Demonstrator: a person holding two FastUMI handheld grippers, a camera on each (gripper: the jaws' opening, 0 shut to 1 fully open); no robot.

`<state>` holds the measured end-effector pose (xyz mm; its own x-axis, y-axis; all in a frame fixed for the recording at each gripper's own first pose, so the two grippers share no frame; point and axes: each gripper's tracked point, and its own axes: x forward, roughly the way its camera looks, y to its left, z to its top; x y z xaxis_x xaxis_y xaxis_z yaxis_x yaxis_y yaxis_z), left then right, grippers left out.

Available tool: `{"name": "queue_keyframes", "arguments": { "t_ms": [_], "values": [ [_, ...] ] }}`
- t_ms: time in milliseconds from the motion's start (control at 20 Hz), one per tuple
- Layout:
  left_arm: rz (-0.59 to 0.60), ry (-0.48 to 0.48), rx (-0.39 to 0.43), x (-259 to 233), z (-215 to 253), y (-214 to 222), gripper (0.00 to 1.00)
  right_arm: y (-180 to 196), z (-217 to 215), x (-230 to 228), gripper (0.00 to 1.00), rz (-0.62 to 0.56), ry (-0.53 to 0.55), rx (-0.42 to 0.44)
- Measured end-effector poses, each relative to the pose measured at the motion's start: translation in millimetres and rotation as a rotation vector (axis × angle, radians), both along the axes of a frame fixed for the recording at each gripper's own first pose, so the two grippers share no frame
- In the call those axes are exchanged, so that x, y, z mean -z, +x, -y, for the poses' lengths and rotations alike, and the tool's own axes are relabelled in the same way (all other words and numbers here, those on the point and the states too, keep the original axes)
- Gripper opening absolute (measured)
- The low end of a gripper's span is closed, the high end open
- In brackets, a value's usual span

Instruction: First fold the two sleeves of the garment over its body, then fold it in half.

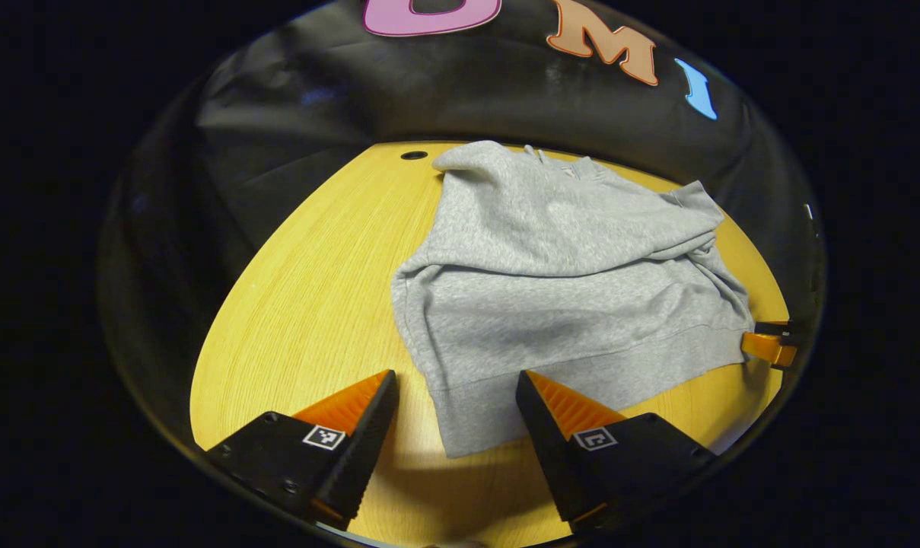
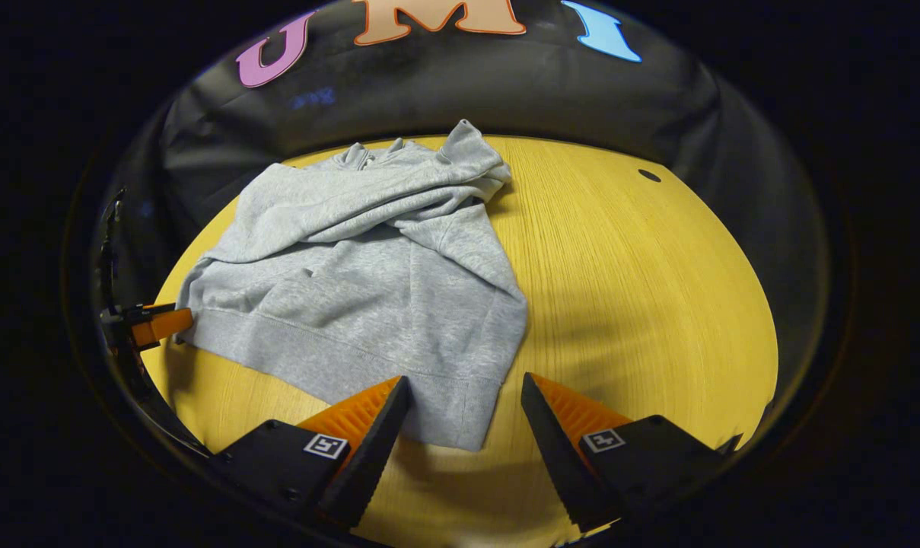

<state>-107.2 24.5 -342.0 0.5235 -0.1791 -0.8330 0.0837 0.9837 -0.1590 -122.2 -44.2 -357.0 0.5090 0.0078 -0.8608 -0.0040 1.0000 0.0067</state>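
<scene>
A grey sweatshirt [image 1: 558,289] lies on the yellow wooden table [image 1: 307,304], both sleeves folded across its body. Its hem faces me in both views. My left gripper [image 1: 456,380] is open, its fingers either side of the hem's left corner, just above the cloth. In the right gripper view the same sweatshirt [image 2: 361,281] shows, and my right gripper [image 2: 464,387] is open over the hem's right corner. The other gripper's fingertip peeks in at the far edge of each view: the right one [image 1: 768,346] by the hem's right end, the left one [image 2: 155,323] by its left end.
The table's far edge meets the black cloth wall. A small dark hole [image 1: 414,155] sits in the tabletop near the far left corner, and another hole [image 2: 648,176] near the far right. Bare wood lies left [image 1: 307,304] and right [image 2: 642,304] of the garment.
</scene>
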Motion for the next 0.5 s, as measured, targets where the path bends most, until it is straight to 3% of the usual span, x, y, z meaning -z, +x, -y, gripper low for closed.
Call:
{"name": "queue_keyframes", "arguments": {
  "t_ms": [100,200,250,300,350,450,500],
  "values": [
    [0.004,-0.006,0.006,1,4,1,0.85,-1,-8,1,0.84,-0.005,0.016,-0.032],
    [0.006,-0.016,0.025,0,9,1,0.72,-1,-19,1,0.55,0.002,0.033,-0.079],
    [0.005,-0.015,0.03,1,10,3,0.63,-3,-26,2,0.48,0.001,0.056,-0.095],
    [0.005,-0.022,0.037,0,12,3,0.59,-1,-28,2,0.22,0.011,0.053,-0.094],
    [0.008,-0.034,0.045,0,15,4,0.54,0,-28,4,0.24,-0.003,0.055,-0.096],
    [0.016,-0.069,0.04,-1,20,8,0.3,-2,-26,0,0.13,-0.017,0.068,-0.072],
    [0.009,-0.079,0.043,-1,20,7,0.18,0,-26,0,0.13,-0.027,0.077,-0.057]
  ]
}}
